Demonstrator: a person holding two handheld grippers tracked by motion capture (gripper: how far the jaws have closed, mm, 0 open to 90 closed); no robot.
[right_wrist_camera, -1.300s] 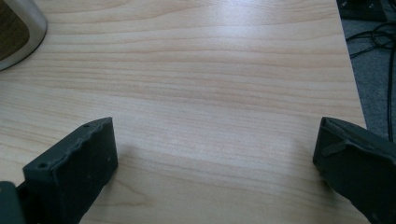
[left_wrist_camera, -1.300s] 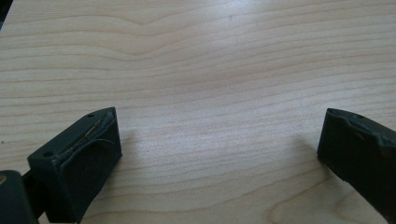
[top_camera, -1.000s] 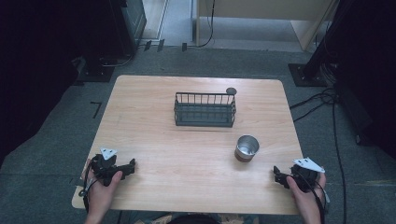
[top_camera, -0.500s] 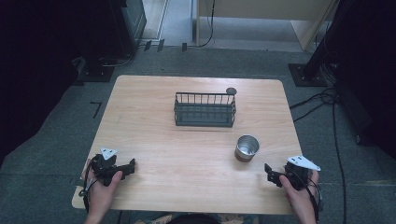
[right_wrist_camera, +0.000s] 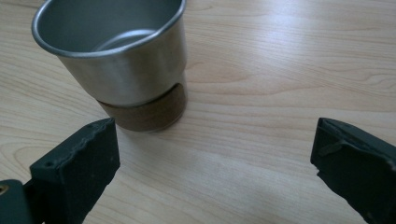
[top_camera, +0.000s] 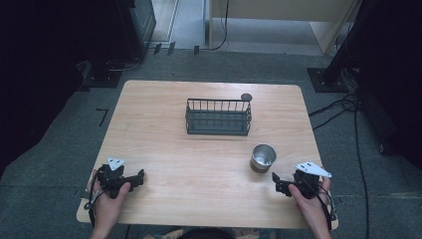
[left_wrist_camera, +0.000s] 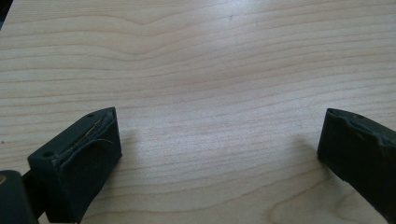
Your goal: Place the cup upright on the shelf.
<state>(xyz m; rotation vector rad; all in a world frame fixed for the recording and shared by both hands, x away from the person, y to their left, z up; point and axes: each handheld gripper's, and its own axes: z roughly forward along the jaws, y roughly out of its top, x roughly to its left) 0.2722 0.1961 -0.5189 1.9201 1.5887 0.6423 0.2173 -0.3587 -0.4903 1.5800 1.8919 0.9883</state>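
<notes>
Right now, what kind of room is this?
Probably a lab or workshop. A lone wooden table stands on grey carpet, cables trail over the floor, and a person works with two hand-held grippers near a metal cup and wire basket.

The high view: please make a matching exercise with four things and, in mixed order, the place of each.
Things:
1. metal cup
2. wire basket
3. left tool
4. right tool

Places:
A. near the table's far edge, in the middle
B. near corner on the person's left
C. just behind the cup, jaws apart, not touching it
D. between the basket and the right tool

Pairs: 1-D, 2-A, 3-B, 4-C
</notes>
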